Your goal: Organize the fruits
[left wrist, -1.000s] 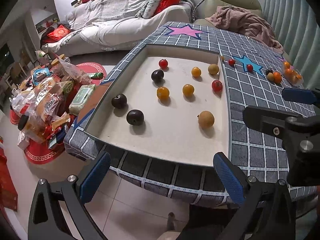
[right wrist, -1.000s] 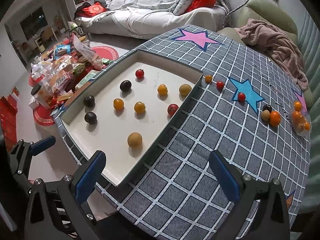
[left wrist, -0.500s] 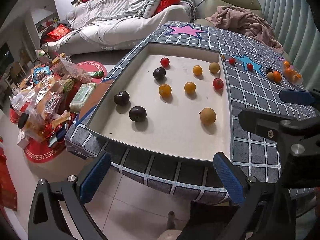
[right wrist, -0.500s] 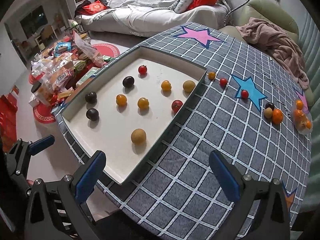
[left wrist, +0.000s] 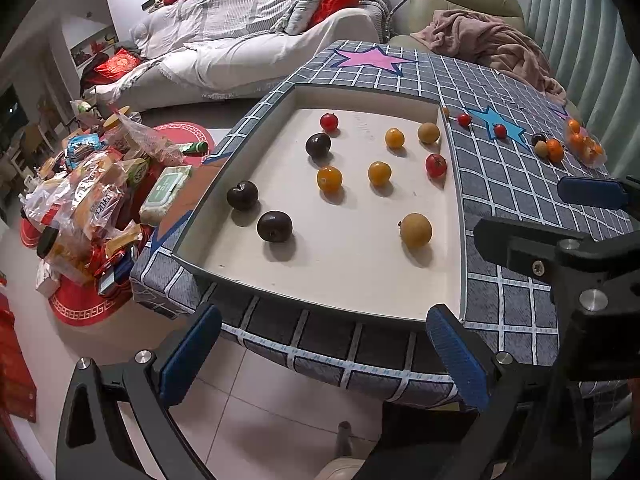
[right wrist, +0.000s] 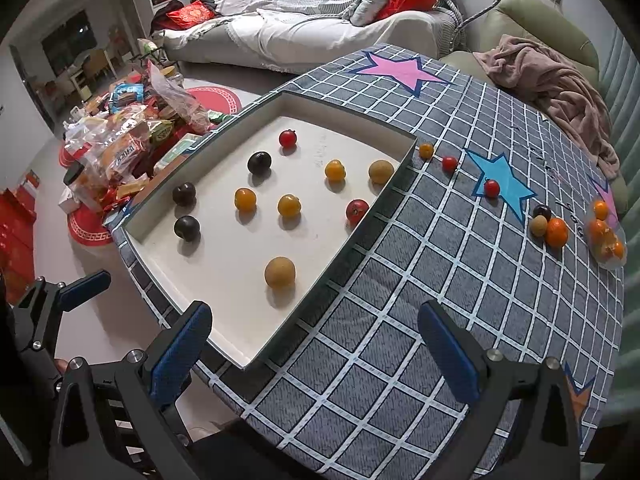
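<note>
A white tray (left wrist: 360,296) (right wrist: 224,332) is sunk into a grid-patterned table (right wrist: 400,320). In it lie three dark plums (left wrist: 274,226), three orange fruits (left wrist: 329,179), two red tomatoes (left wrist: 435,165) and two tan fruits (left wrist: 416,230) (right wrist: 280,272). On the cloth to the right lie small tomatoes (right wrist: 491,188), a plum (right wrist: 542,212), a tangerine (right wrist: 557,232) and a bag of tangerines (right wrist: 606,236). My left gripper (left wrist: 320,356) is open and empty before the table's near edge. My right gripper (right wrist: 316,348) is open and empty above the tray's near corner.
A pile of packaged snacks (left wrist: 92,200) (right wrist: 120,148) sits on the floor to the left of the table. A sofa (left wrist: 248,40) and a chair with a pink blanket (right wrist: 552,76) stand behind the table.
Both grippers have drawn back and up a little from the table, so the tray looks slightly farther away. No fruit has moved.
</note>
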### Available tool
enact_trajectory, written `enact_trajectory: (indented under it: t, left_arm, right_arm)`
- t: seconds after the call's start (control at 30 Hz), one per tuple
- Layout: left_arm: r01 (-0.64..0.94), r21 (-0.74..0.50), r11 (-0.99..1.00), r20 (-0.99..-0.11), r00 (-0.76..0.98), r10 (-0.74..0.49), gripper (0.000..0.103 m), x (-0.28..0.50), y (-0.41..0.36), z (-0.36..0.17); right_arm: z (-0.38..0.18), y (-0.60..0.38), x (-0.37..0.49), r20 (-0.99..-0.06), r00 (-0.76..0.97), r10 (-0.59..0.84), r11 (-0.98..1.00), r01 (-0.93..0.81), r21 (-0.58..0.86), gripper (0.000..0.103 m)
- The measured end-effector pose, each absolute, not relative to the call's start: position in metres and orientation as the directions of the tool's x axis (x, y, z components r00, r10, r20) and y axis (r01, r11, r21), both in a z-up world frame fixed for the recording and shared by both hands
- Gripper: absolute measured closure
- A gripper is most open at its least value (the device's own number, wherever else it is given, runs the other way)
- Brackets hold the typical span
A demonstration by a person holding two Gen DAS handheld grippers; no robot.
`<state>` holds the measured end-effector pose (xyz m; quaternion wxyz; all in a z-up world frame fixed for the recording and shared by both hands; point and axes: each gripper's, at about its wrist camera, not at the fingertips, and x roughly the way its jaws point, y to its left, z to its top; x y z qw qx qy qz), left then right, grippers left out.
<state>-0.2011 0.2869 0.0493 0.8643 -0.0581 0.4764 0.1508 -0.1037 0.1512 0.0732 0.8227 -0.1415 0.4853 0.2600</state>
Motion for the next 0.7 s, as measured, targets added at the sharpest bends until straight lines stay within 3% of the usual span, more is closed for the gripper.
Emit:
enact_trajectory:
  t: [0.7]
  left_arm:
    - [-0.325,0.040,0.945,-0.850,0.486,0.203,0.000,-0.1980,0.2838,0.0478]
  right_arm:
    - [0.0688,0.1498,-0.1066,-0.868,0.384,0.314,0.818,-0.573,0.042,0.000]
